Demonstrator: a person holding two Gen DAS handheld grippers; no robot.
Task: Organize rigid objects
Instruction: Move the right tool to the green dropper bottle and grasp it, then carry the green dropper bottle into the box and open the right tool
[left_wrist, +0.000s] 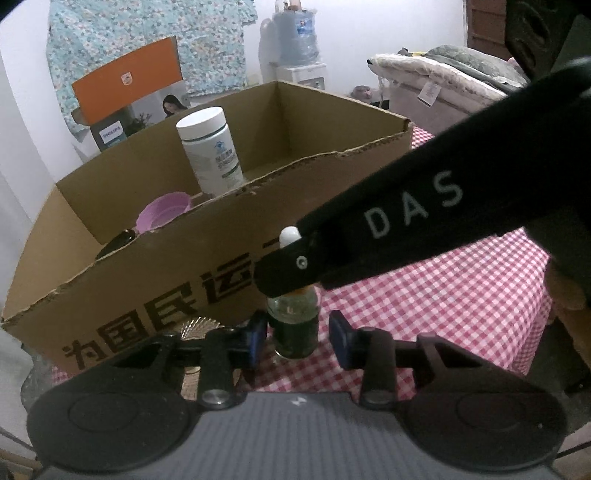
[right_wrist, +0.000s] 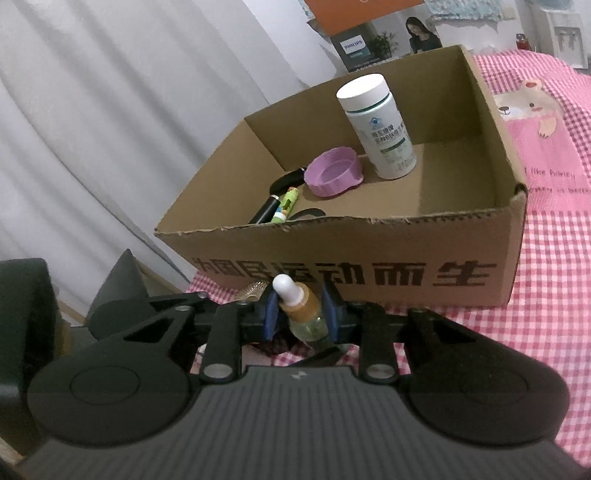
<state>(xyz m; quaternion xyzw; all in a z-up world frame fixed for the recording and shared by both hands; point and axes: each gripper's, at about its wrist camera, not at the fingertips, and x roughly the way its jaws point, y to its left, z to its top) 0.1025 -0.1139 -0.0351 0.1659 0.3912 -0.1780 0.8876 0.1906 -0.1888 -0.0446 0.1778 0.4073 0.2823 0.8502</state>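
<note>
Right wrist view: the right gripper (right_wrist: 300, 314) is narrowed onto a small dropper bottle (right_wrist: 301, 310), its blue pads (right_wrist: 271, 314) pressing the amber collar from both sides, so the bottle is gripped. The bottle has a white bulb on top and a clear glass body below, and it stands tilted slightly to the left, just in front of the near wall of the box (right_wrist: 369, 254). Left wrist view: the left gripper (left_wrist: 298, 339) brackets the lower body of the same bottle (left_wrist: 293, 328); its left pad (left_wrist: 257, 341) sits at the glass, while the right pad stands clear of it with checked cloth showing in the gap, so this gripper is partly open and grips nothing. The black finger of the right gripper (left_wrist: 291, 269) crosses this view and covers the bottle's neck. The box is open-topped cardboard and rests on a pink checked cloth (right_wrist: 546, 280). Inside it, a white jar (right_wrist: 380, 129) stands upright near the middle, a purple lid (right_wrist: 332, 175) lies beside it to the left, hollow side up, and a black item (right_wrist: 271, 203) and a green tube (right_wrist: 284, 205) lie in the near left corner.
</note>
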